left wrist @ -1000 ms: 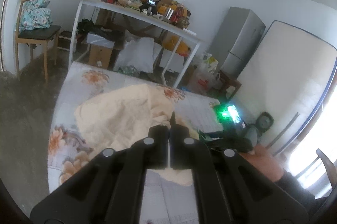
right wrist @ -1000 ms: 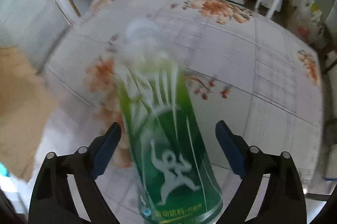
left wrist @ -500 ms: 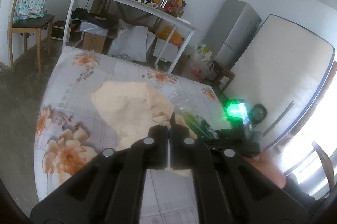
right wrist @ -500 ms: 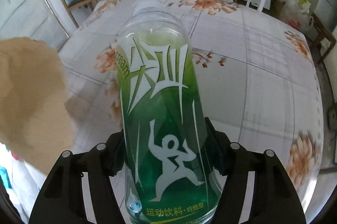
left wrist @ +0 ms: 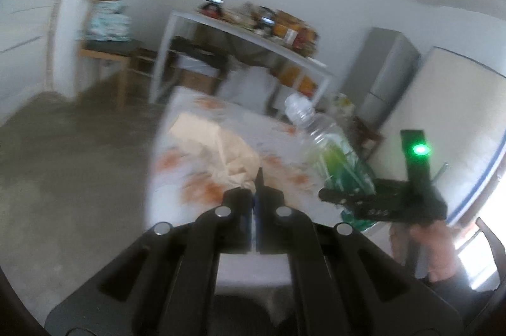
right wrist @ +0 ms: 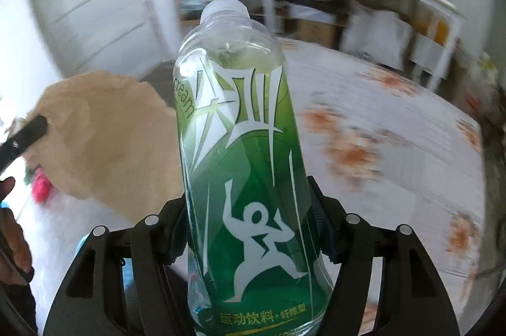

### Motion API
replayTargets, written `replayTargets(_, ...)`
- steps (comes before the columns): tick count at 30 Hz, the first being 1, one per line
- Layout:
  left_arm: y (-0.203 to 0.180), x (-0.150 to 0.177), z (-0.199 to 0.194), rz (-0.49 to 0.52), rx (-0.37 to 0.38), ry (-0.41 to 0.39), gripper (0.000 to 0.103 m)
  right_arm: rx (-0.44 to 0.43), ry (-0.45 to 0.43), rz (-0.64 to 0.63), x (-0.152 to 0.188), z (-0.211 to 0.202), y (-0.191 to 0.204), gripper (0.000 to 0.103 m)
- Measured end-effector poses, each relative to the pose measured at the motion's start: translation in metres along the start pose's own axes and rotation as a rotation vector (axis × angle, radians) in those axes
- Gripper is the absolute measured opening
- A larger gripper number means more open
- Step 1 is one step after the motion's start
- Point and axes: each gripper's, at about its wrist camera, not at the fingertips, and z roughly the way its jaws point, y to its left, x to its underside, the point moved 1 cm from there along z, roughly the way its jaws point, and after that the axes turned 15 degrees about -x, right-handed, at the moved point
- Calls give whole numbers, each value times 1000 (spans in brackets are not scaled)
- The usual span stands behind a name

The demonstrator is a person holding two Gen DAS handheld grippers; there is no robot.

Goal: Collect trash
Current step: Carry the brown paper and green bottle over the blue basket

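The left tongs [left wrist: 256, 196] are pressed together on a corner of a tan paper bag [left wrist: 218, 146], which trails ahead of them over the flowered bed [left wrist: 284, 146], likely kept ready to take trash. To their right, the right tongs [right wrist: 249, 241] are clamped on a green plastic bottle [right wrist: 240, 165], their jaws having just closed onto its lower body. The bottle stands cap-up, lifted clear of the bed, apparently bound for the bag beside it.

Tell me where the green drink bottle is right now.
The green bottle is clamped in the right gripper, lifted above the floral sheet, beside the tan bag.
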Motion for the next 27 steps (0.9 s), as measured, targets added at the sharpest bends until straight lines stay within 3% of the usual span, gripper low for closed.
replayTargets(6,86,55,-75,-52,-230,35,0,-169,83,-132,22,60,114,64)
replayTargets(12,166,136,-112,-151,-433,142,0,-312,231,-206,69,131,210,64)
replayTargets(19,232,233,-117,-279,-547,289,0,-349,380,-282,128,189,288,64)
replayTargets(27,283,323,-69,-362,-583,469,0,-354,510,-326,172,227,315,64)
